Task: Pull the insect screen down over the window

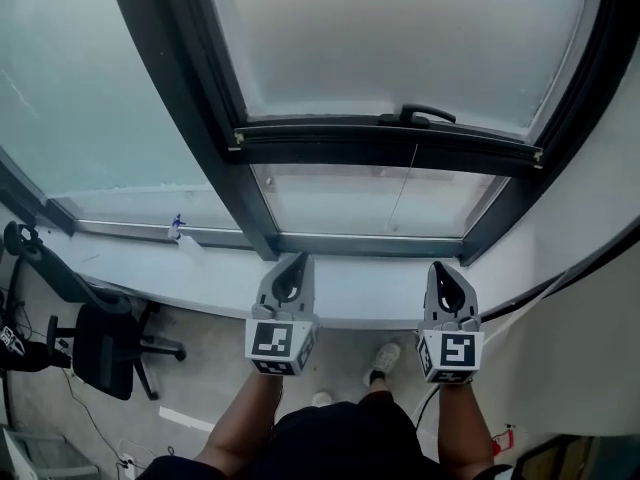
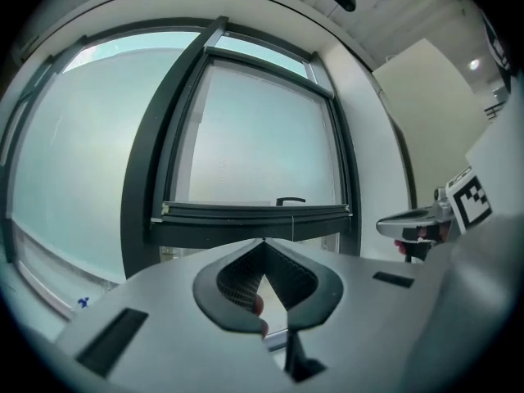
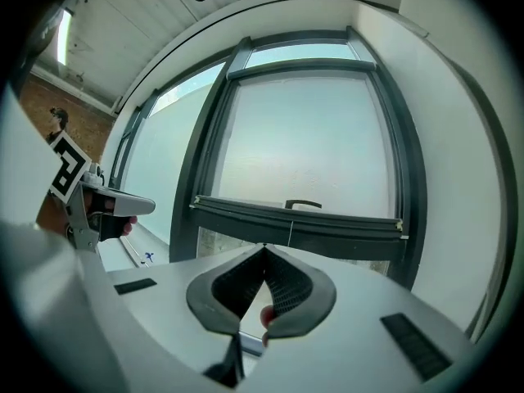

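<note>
Jaws on both units are pressed together, tips meeting, nothing pinched. At far left an office chair (image 1: 105,350) stands on the floor below the sill (image 1: 130,266). Next, the left gripper (image 1: 297,257) is held level over the sill's near edge, clear of the window. Beyond it, the insect screen (image 1: 400,38) covers the upper pane. Its bottom bar (image 1: 385,146) hangs partway down, bare glass beneath, a thin cord (image 1: 402,190) dangling from it. At right, the right gripper (image 1: 437,266) sits alongside, likewise clear of the bar.
</note>
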